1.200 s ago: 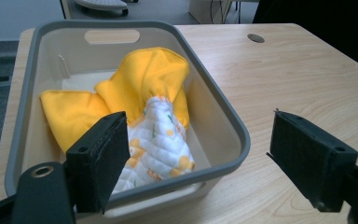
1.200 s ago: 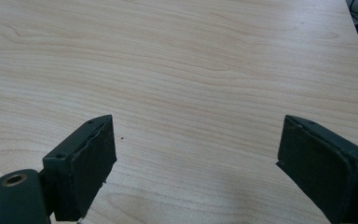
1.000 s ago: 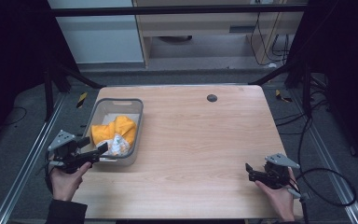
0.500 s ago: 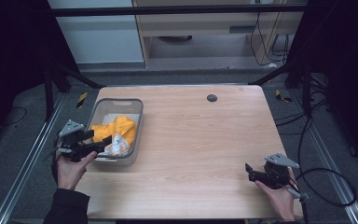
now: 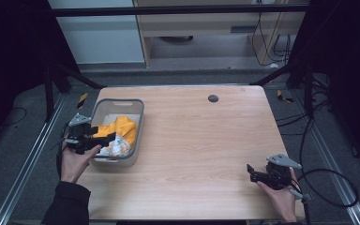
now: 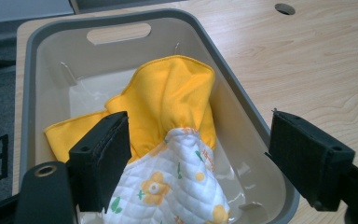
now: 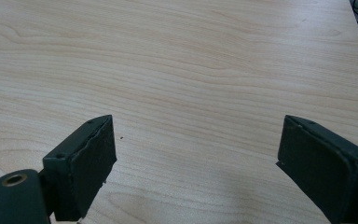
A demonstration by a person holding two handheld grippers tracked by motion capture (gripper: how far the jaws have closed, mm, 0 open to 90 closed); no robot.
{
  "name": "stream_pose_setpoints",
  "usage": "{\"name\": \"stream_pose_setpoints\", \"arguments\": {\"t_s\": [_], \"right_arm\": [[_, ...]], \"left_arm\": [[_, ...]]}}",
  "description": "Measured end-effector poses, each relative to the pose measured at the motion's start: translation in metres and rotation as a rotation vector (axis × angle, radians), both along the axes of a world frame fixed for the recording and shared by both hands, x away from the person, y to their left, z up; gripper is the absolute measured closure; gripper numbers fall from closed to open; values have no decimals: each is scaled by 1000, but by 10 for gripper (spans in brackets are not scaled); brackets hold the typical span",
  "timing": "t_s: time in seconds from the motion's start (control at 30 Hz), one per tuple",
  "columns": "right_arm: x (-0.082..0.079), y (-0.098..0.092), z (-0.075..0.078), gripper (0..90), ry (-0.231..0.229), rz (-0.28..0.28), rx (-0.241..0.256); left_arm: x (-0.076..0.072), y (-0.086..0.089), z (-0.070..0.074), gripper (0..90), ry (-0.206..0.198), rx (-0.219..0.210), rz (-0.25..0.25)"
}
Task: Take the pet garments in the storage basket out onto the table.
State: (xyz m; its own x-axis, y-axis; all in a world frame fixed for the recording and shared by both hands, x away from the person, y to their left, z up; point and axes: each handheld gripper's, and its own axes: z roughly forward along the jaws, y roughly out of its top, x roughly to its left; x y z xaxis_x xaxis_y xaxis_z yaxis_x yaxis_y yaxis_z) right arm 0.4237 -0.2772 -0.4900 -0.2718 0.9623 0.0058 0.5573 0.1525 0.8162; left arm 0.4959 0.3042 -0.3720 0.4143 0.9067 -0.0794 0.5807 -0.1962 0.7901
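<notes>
the left gripper (image 6: pixel 198 163) is held wide open over the near end of the grey plastic bin (image 6: pixel 235 107), where a yellow cloth (image 6: pixel 172 102) and a quilted floral cloth (image 6: pixel 177 186) are heaped, while the right gripper (image 7: pixel 196 158) is held equally wide above the bare wooden table (image 7: pixel 191 60).

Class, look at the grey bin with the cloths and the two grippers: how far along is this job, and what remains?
Little looks finished: the yellow cloth and the flowered quilted cloth both lie in the grey bin. In hand: the left gripper is open over the bin's near end, jaws either side of the flowered cloth, not closed. The right gripper is open over bare table. Probably left: gripping and lifting the cloths out.
</notes>
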Motion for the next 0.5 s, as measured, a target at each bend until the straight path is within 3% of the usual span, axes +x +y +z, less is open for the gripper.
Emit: {"name": "stream_pose_setpoints", "arguments": {"t_s": [0.5], "right_arm": [[1,0,-1,112,11,5,-4]], "left_arm": [[20,-11,-13,215,86,67,-28]]}}
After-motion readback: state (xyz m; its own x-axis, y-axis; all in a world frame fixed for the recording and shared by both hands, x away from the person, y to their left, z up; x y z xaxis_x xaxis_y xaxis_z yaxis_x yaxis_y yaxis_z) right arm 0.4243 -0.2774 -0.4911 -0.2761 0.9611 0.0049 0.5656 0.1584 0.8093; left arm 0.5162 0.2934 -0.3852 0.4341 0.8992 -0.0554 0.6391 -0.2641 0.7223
